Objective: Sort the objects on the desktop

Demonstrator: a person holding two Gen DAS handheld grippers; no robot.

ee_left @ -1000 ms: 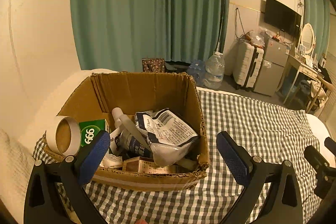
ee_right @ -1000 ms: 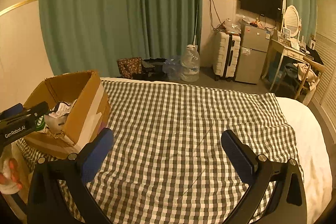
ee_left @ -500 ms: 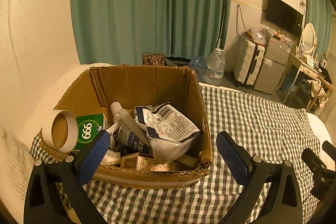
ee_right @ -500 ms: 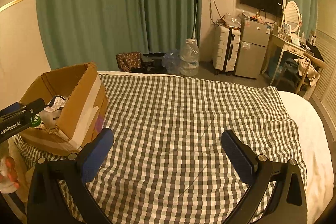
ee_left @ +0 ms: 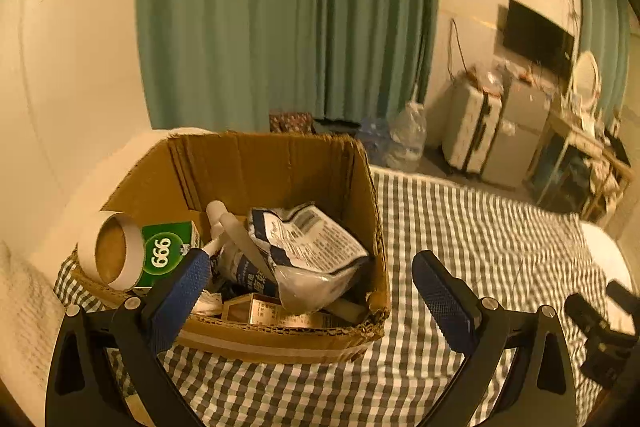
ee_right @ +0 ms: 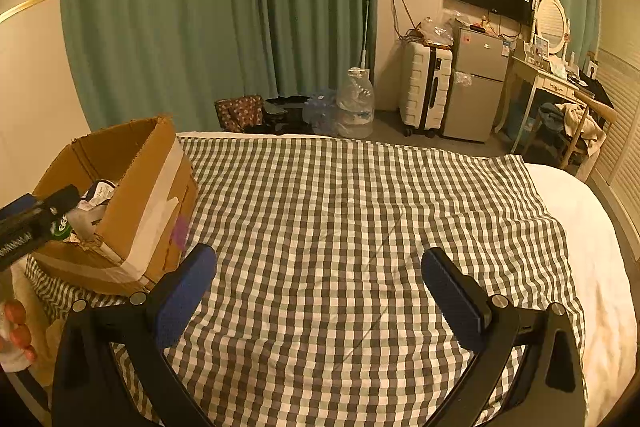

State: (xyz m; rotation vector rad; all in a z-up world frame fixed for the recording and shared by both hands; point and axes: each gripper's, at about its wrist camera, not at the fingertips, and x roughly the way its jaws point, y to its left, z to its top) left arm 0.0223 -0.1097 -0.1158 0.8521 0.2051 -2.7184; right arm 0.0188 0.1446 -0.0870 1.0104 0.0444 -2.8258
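Observation:
A cardboard box (ee_left: 264, 163) stands on the checked cloth (ee_left: 460, 227) at the bed's left end. It holds a tape roll (ee_left: 110, 249), a green 999 box (ee_left: 168, 251), a white tube (ee_left: 230, 231), a crumpled plastic pouch (ee_left: 308, 251) and a small carton (ee_left: 260, 311). My left gripper (ee_left: 312, 287) is open and empty, hovering just before the box's near wall. My right gripper (ee_right: 320, 283) is open and empty above the bare cloth (ee_right: 360, 227), right of the box (ee_right: 132, 195). The left gripper's body (ee_right: 28, 227) shows at the right wrist view's left edge.
The bed's white edge (ee_right: 592, 227) runs along the right. Beyond the bed stand green curtains (ee_right: 220, 19), a water jug (ee_right: 356, 103), a suitcase (ee_right: 424, 91), a small fridge (ee_right: 476, 83) and a dressing table (ee_right: 548, 83). The right gripper's body (ee_left: 600, 331) shows at lower right.
The left gripper has risen and moved closer over the box, so its contents sit lower in view. The right gripper has drifted slightly forward. Both stay open.

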